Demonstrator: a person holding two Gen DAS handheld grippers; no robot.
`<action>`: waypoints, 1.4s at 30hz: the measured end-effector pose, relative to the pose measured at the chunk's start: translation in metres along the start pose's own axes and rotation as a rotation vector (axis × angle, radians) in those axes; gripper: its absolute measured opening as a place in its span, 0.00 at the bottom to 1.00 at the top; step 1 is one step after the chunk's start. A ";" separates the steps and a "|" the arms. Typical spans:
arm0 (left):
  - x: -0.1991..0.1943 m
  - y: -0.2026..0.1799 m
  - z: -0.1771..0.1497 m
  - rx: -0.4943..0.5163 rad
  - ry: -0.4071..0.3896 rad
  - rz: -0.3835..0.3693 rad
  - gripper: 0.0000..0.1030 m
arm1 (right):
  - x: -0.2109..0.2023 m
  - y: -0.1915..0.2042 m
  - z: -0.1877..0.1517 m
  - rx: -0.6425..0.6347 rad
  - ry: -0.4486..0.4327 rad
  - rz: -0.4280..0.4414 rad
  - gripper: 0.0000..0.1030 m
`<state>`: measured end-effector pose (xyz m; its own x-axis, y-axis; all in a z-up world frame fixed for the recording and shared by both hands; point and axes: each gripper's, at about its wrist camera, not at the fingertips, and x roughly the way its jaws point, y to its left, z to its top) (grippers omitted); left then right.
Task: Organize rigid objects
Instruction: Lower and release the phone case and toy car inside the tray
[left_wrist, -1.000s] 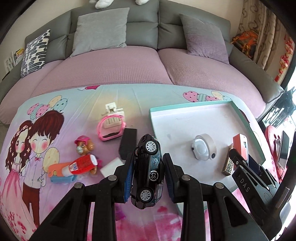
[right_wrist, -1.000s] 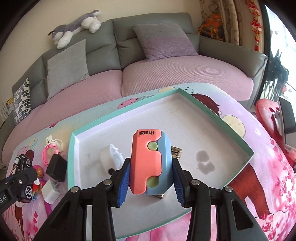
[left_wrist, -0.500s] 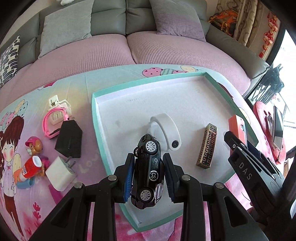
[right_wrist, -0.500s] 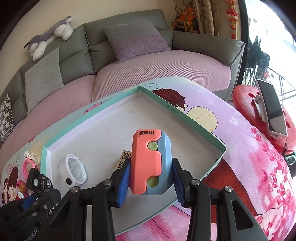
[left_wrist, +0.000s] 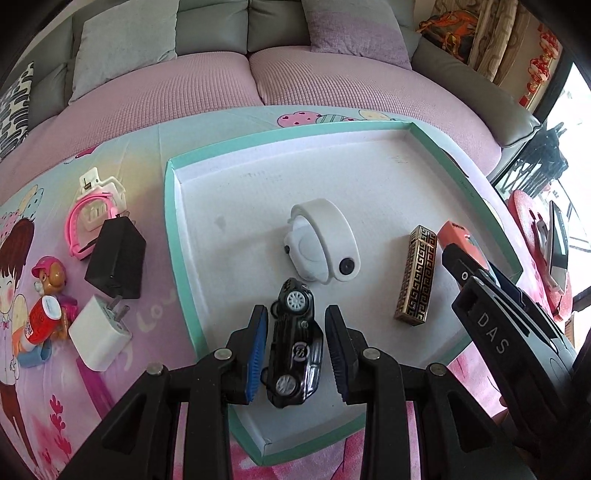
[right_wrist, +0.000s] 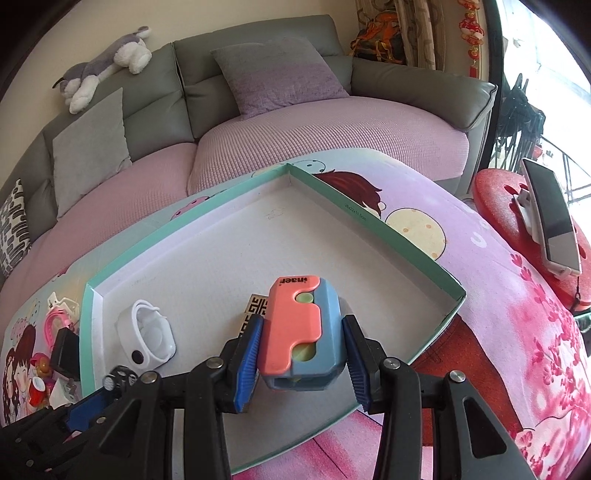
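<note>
A: Bg?
B: Grey sofa w/ pink seat covers, cartoon-print cloth over the table.
A: Container?
B: Teal-edged tray, white inside. In it: white strap gadget near the middle, gold patterned bar to its right.
A: Grippers?
B: Left gripper over the tray's near part, black toy car between its blue pads, gaps both sides — can't tell if it's clamped. Right gripper has the pink-blue block between its pads, over the tray; grip unclear too.
</note>
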<state>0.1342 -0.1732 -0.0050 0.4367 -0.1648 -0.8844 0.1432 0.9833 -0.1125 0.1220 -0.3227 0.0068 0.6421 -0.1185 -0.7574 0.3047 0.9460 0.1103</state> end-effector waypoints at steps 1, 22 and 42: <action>0.000 0.001 0.000 -0.004 -0.001 0.001 0.34 | 0.000 0.000 0.000 0.000 -0.004 0.002 0.45; -0.039 0.069 0.000 -0.201 -0.103 0.084 0.88 | -0.002 0.021 -0.002 -0.058 0.010 0.068 0.63; -0.032 0.094 -0.004 -0.282 -0.088 0.077 0.89 | -0.005 0.053 -0.013 -0.157 0.006 0.091 1.00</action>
<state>0.1304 -0.0751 0.0110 0.5138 -0.0825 -0.8539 -0.1406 0.9738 -0.1787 0.1253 -0.2683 0.0084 0.6577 -0.0286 -0.7527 0.1313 0.9883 0.0772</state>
